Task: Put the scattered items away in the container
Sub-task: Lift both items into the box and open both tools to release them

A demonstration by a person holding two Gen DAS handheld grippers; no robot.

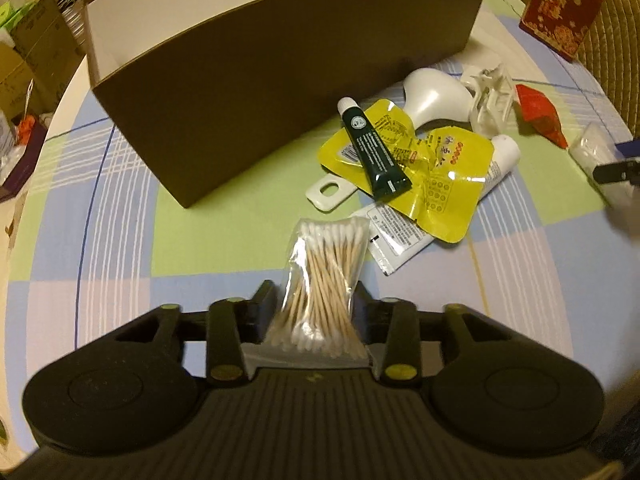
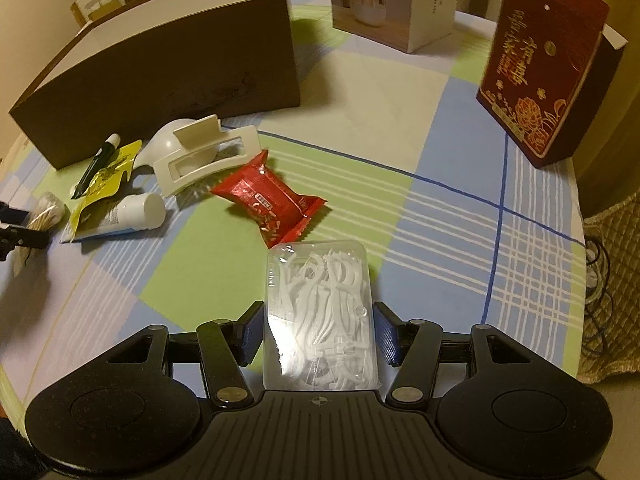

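- The brown container [image 1: 256,92] stands open-topped on the worktop [image 1: 120,184], which is covered by a checked cloth of green, blue and lilac; it serves as the landmark here.
- The left gripper [image 1: 314,300] sits in front of the container's near corner, its fingers [image 1: 264,296] closed against the sides of a clear bag of cotton swabs [image 1: 324,280], which is pinched narrow between them.
- Just right of the container's near wall lies a heap: a dark green tube [image 1: 374,148] across a yellow pouch [image 1: 420,168], with a white tube [image 1: 502,156] and a white sachet [image 1: 394,236] poking out beneath.
- A white scoop [image 1: 432,98] lies touching the heap close to the container wall, and a white hair claw clip [image 2: 208,156] rests against the scoop on the side away from the container.
- A red snack packet [image 2: 268,200] lies farther from the container than the clip, just beside it.
- The right gripper [image 2: 318,332] is well apart from the container, beyond the red packet; a clear plastic box of white floss picks [image 2: 320,312] sits between its blue-padded fingers [image 2: 252,332], which meet the box's sides in a grip.
- A dark red gift box [image 2: 540,68] stands upright far to the container's right, and a white carton [image 2: 384,4] stands behind the container's right end.
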